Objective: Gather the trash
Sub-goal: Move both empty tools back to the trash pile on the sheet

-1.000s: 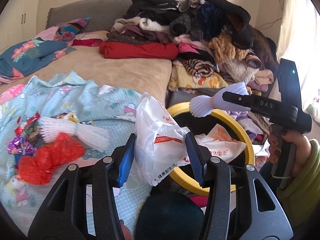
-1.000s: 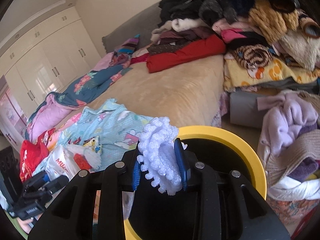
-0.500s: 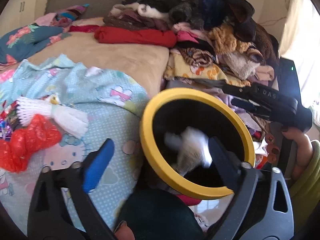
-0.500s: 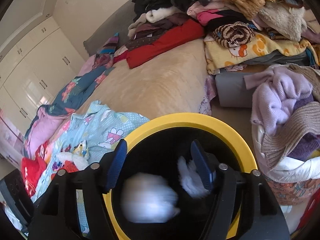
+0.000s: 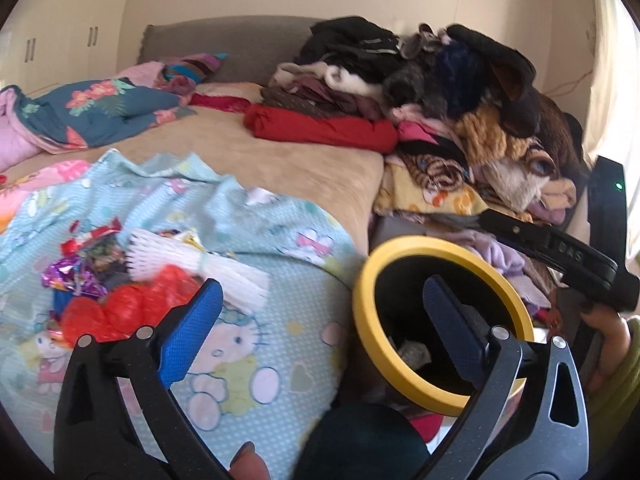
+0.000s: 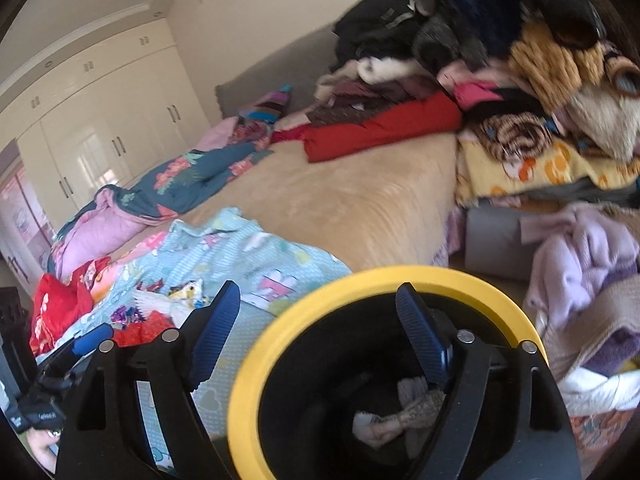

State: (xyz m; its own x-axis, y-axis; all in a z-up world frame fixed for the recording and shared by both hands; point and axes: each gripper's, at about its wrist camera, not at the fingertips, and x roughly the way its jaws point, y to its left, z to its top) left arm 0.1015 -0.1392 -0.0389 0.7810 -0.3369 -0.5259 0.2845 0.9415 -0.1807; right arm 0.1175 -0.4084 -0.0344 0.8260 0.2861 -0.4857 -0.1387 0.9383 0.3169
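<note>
A black bin with a yellow rim (image 5: 362,312) stands beside the bed; it also shows in the right wrist view (image 6: 248,384), with dropped white trash (image 6: 394,416) at its bottom. My left gripper (image 5: 320,322) is open and empty, straddling the bin's left rim. My right gripper (image 6: 318,328) is open and empty above the bin. On the blue cartoon sheet (image 5: 248,216) lie a white foam net (image 5: 192,262), a red net (image 5: 120,312) and shiny wrappers (image 5: 78,272).
A tall pile of clothes (image 5: 440,92) sits at the bed's far right. A red folded cloth (image 5: 320,130) and a floral quilt (image 5: 92,112) lie on the beige bed. Lilac knitwear (image 6: 576,260) lies right of the bin.
Both grippers opened and let go: the white plastic bag and the white foam net fell into the bin. Both have since drawn back from the bin.
</note>
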